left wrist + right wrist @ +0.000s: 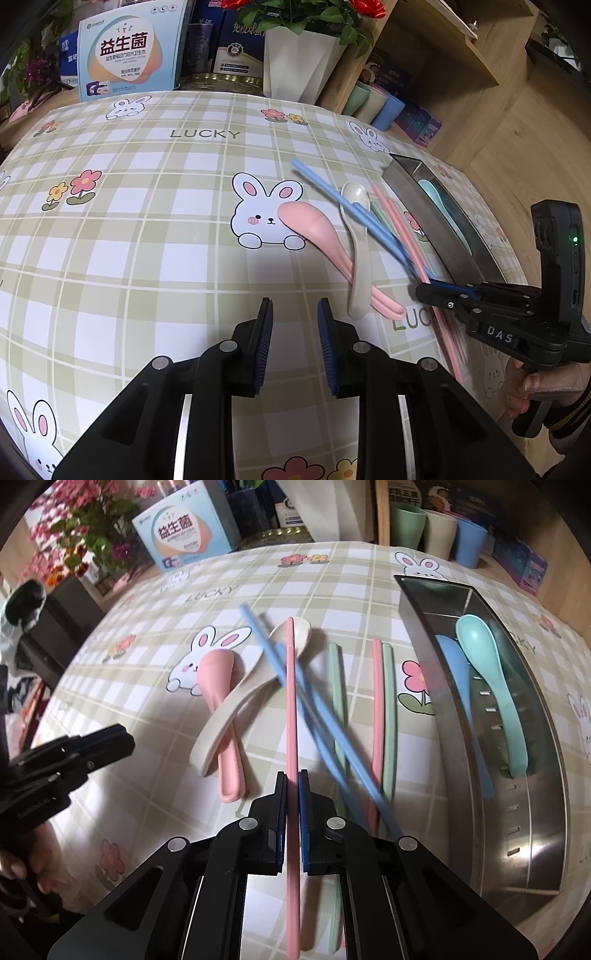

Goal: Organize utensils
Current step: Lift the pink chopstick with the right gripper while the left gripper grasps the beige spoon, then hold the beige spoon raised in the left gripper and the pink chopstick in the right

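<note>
Where the glossy checked worktop [155, 716] curves away, a long steel tray [461, 720] holds smooth teal and blue spoons; the right hand-held gripper [293, 775] pinches a slim pink chopstick [291, 701], while the left hand-held gripper [295, 306] hangs slightly spread, empty.

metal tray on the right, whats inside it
Inside the metal tray lie two spoons: a teal spoon and a blue spoon beside it along the near wall. That wall covers part of the blue spoon, and the tray's near end is bare.
</note>
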Motion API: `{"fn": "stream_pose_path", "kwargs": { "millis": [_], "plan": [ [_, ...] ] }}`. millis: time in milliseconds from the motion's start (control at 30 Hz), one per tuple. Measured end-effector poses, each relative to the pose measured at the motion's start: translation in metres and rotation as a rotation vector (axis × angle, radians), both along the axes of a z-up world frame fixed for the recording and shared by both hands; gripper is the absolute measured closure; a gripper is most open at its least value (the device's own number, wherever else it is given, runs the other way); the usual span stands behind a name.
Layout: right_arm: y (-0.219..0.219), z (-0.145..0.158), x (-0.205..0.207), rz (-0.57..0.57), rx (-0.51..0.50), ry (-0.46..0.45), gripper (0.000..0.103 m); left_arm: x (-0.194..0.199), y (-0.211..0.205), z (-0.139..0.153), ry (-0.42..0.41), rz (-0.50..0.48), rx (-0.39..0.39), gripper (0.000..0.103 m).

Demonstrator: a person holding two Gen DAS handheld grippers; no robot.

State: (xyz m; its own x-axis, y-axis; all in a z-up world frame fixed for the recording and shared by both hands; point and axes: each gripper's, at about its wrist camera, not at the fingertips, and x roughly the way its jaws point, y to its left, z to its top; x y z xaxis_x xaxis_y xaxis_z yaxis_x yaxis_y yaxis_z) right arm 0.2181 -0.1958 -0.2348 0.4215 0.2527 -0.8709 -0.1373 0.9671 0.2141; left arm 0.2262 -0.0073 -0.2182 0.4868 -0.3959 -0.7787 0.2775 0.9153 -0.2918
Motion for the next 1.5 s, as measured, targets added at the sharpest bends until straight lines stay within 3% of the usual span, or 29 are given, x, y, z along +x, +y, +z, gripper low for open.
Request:
{"fn": "stream_pose_path", "kwargs": {
  "millis": [333,633,967,1100,1500],
  "plan": [
    [-0.013,0.004,-0.011,-0.051,0.065,-0.031,0.097,0.005,-0.024,0.001,0.021,-0.079,-0.01,0.079],
    [-0.029,0.008,-0.016,-0.107,0.101,-0.063,0.097,0.04,-0.057,0.004,0.041,-0.167,-0.053,0.079],
    [-0.035,0.007,-0.016,-0.134,0.125,-0.076,0.097,0.059,-0.083,-0.011,0.054,-0.218,0.046,0.079],
    [-0.036,0.009,-0.017,-0.139,0.13,-0.083,0.097,0.064,-0.088,-0.014,0.061,-0.223,0.071,0.088],
    [-0.039,0.008,-0.019,-0.153,0.143,-0.086,0.097,0.071,-0.087,-0.022,0.084,-0.192,0.07,0.09]
  ]
}}
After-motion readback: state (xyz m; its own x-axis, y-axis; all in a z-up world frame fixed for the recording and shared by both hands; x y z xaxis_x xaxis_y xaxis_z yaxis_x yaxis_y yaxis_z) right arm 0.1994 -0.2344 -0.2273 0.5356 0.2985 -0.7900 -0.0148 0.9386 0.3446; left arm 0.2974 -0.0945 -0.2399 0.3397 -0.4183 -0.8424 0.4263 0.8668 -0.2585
